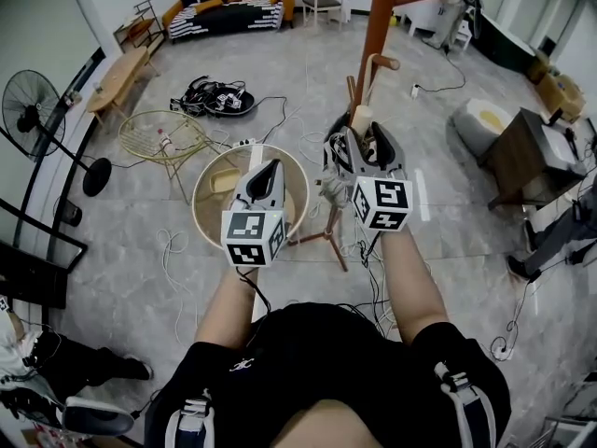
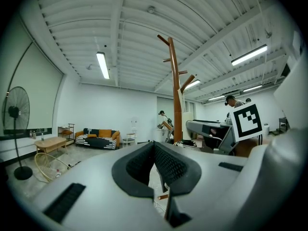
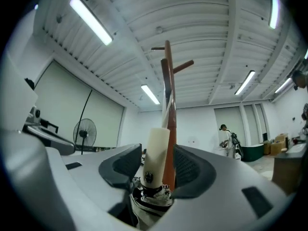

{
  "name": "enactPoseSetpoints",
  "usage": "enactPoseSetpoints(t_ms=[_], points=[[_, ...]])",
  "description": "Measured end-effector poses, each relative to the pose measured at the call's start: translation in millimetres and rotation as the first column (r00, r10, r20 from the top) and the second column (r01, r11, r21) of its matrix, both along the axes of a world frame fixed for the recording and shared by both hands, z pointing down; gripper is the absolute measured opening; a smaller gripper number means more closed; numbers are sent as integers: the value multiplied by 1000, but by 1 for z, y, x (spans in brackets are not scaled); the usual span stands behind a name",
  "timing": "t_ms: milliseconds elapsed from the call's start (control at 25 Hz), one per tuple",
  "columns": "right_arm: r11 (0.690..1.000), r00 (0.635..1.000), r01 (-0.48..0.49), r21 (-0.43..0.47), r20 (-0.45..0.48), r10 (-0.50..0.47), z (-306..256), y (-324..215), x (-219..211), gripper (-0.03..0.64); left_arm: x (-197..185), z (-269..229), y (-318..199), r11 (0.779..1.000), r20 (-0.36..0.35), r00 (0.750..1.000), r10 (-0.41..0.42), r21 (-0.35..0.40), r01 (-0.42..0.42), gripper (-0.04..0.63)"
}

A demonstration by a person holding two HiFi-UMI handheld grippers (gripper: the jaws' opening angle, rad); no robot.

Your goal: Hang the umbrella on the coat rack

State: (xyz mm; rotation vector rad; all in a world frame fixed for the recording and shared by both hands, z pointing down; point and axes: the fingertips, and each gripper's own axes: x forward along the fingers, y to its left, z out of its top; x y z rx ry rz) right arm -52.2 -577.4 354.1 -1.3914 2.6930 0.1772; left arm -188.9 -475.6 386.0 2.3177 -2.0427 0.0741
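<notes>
The brown wooden coat rack (image 1: 378, 26) rises just ahead of me, with a short peg (image 1: 382, 62) above my right gripper (image 1: 366, 133). The umbrella's cream handle (image 3: 156, 153) stands upright between the right jaws, and its folded fabric (image 1: 333, 180) bunches below. A gap shows between the handle and the right-hand pad (image 3: 192, 170), so this gripper is open. A pale strap (image 3: 167, 110) runs up from the handle along the pole (image 3: 169, 100); where it ends I cannot tell. My left gripper (image 1: 272, 166) hovers to the left, shut and empty, its pads (image 2: 166, 165) meeting at the tips.
A round beige tub (image 1: 210, 194) sits on the floor under the left gripper, next to the rack's tripod feet (image 1: 326, 236). A wire chair (image 1: 159, 133), a standing fan (image 1: 28, 110), cables (image 1: 215, 96) and a sofa (image 1: 233, 3) lie further left. A person (image 3: 225, 139) stands in the background.
</notes>
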Motion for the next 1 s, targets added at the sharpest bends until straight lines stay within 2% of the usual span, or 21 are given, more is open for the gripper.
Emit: enactPoseSetpoints(t_ms=[120, 200, 240, 320, 360, 600, 1000], points=[[999, 995, 34, 16, 95, -35, -13, 15, 12, 222, 2, -2, 0, 1000, -11, 1000, 7, 12, -7, 17], [999, 992, 44, 30, 119, -48, -22, 25, 26, 206, 7, -6, -1, 1000, -14, 1000, 11, 20, -11, 17], [998, 990, 47, 37, 129, -51, -25, 30, 33, 178, 10, -8, -2, 1000, -14, 1000, 15, 22, -15, 17], [998, 987, 51, 43, 151, -57, -29, 38, 46, 52, 16, -9, -5, 999, -10, 1000, 28, 21, -28, 17], [998, 987, 44, 33, 152, -48, -28, 40, 52, 17, 19, -8, -6, 999, -7, 999, 37, 18, -36, 17], [995, 995, -61, -81, 71, 66, 7, 39, 73, 13, 37, 0, -11, 996, 13, 996, 85, 1, -85, 17], [993, 997, -50, -106, 59, 57, 19, 44, 78, 14, 52, 1, -15, 994, 31, 993, 109, 6, -110, 17]])
